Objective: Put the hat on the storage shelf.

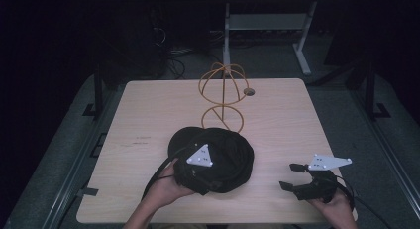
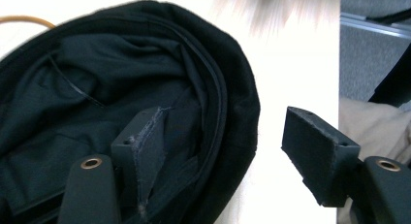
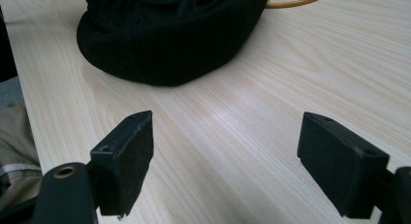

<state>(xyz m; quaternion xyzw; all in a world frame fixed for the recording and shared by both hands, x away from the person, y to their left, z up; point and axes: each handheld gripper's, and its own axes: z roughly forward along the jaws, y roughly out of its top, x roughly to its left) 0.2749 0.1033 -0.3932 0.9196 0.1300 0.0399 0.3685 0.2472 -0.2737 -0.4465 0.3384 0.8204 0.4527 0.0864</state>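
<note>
Soft black hat (image 1: 218, 157) at lower middle of the surface (image 1: 148, 115).
Floppy and light; grab its rim. Left tongs (image 2: 220, 141) straddle the rim, not pinching; right tongs (image 3: 223, 161) wide open, empty.

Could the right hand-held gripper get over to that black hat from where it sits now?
Probably yes. The right hand-held gripper stands open over bare table, and nothing lies between it and the near edge of the black hat.

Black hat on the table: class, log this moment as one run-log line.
left gripper: open, straddling black hat rim | right gripper: open, over bare table | wire hat stand: behind hat
</note>
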